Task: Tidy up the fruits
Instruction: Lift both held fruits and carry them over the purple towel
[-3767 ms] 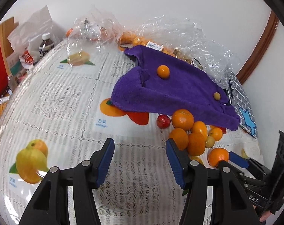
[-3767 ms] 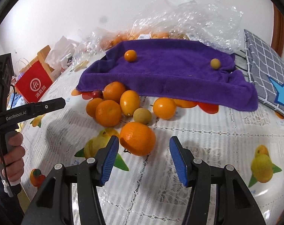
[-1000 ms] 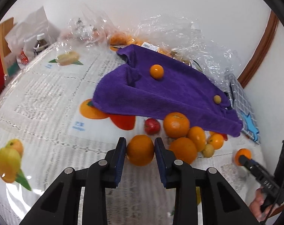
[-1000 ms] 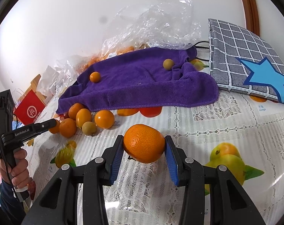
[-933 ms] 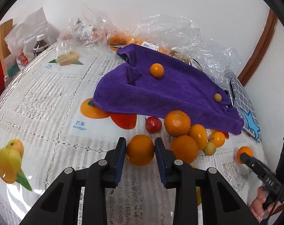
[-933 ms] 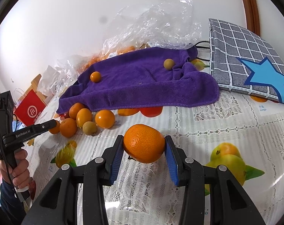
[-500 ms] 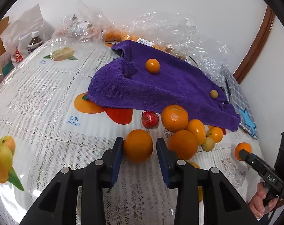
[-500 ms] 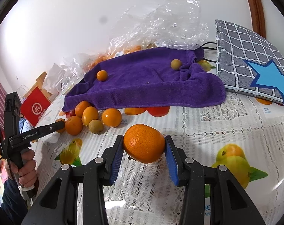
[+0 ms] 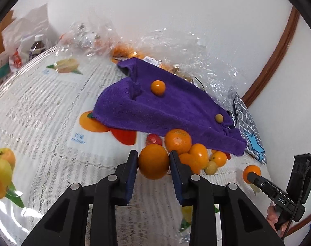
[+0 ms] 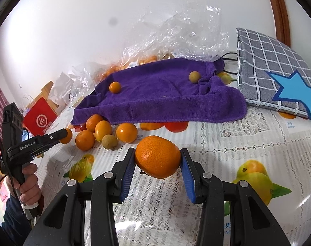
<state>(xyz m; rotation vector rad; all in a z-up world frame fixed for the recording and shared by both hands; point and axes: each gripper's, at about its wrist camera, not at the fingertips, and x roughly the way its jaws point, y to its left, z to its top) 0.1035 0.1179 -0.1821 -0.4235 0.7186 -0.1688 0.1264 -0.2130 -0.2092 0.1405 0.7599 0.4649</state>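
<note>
Left wrist view, left to right: bottle (image 9: 37, 46) and bags at the table's (image 9: 42, 94) far left edge; purple towel (image 9: 155, 110) at centre, carrying a small orange fruit (image 9: 158, 88) and a small tan fruit (image 9: 219, 118); left gripper (image 9: 153, 164) with its jaws, just closing a little, pinching an orange (image 9: 153, 162) between the blue pads; a pile of fruit (image 9: 193, 153) just beyond, at the towel's near edge.

Right wrist view, left to right: a hand (image 10: 30, 181) holding the left gripper, its tip at an orange; red bag (image 10: 39, 120); the pile between it and the towel; right gripper (image 10: 157, 167) clamped on a tangerine (image 10: 157, 156) above the lace cloth; checked cushion (image 10: 278, 69) with a blue star at far right, beside the towel.
</note>
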